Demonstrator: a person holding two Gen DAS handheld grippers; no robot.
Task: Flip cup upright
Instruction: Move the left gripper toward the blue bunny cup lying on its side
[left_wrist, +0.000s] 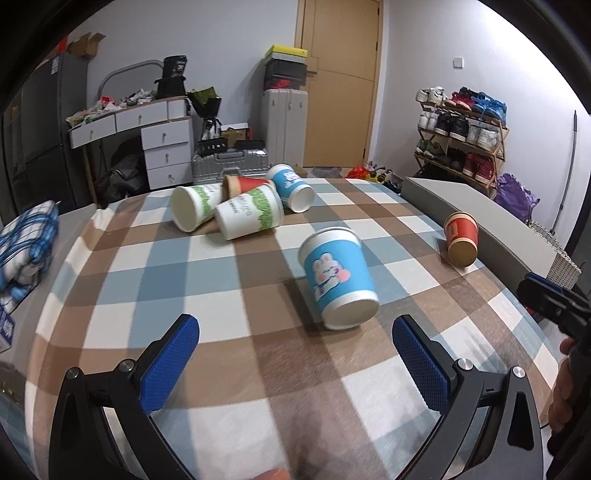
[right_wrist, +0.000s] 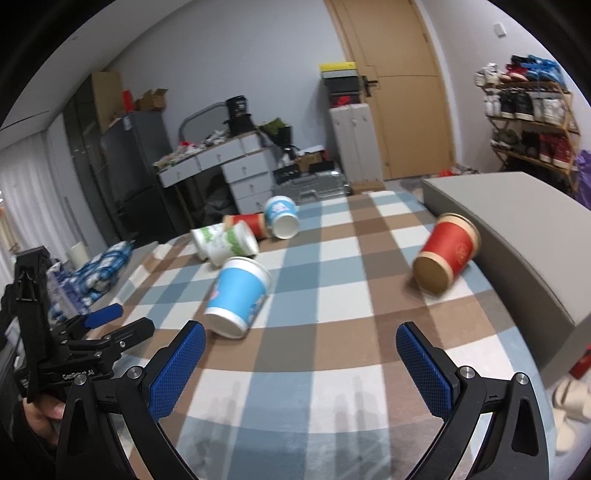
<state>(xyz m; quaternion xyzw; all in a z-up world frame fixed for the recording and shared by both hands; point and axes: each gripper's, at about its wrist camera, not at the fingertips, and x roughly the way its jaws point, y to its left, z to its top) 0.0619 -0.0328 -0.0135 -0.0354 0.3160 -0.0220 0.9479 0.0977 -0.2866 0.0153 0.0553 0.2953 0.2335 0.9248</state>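
Left gripper (left_wrist: 295, 334) spread wide, nothing between the blue pads (left_wrist: 421, 363), low in the frame above the checked tablecloth (left_wrist: 221, 317). Just beyond, at centre, blue rabbit cup (left_wrist: 338, 277) lying on its side, base toward the camera. Right gripper (right_wrist: 301, 341) likewise released, empty. Red cup (right_wrist: 447, 254) tipped over at right, beside the grey box (right_wrist: 517, 236). Heap of fallen cups (left_wrist: 240, 206) further back, upper centre.

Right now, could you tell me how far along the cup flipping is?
Nothing looks done: the near blue cup, the red cup by the grey box and the far cluster all lie on their sides. Nothing is in hand; left gripper and right gripper are open. All flips remain.
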